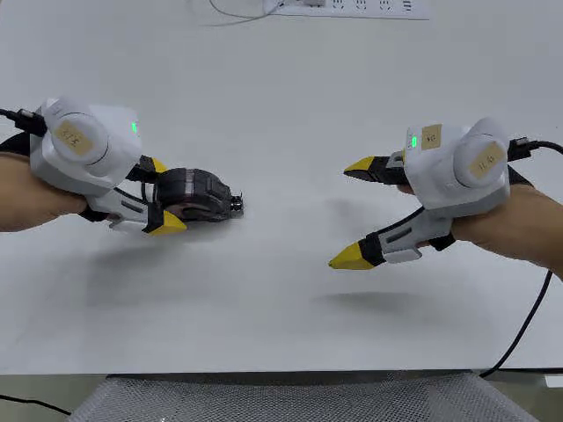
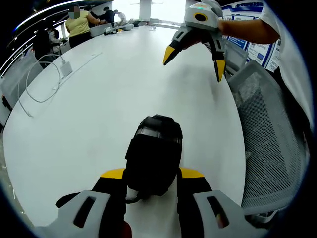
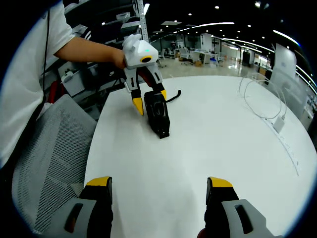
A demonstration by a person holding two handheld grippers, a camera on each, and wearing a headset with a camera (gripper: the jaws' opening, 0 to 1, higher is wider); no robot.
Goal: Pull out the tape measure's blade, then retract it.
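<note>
The left gripper has its jaws clamped on the black tape measure, one yellow-tipped jaw pressed to each flat side of the case. The jaws hold the rear half of the case, and the front half sticks out past the tips. In the left gripper view the case sits squarely between the two jaws, its underside on or just above the white bench; I cannot tell which. The hook lies tight against the mouth of the case, with no blade drawn out, and it points across the bench toward the right gripper. That gripper hangs well apart from the tape measure, its jaws spread wide with nothing between them, the tips aimed back at the hook. In the right gripper view the tape measure lies straight ahead, centred between the two spread jaws but far beyond them. A mesh chair stands at the near edge of the bench.
</note>
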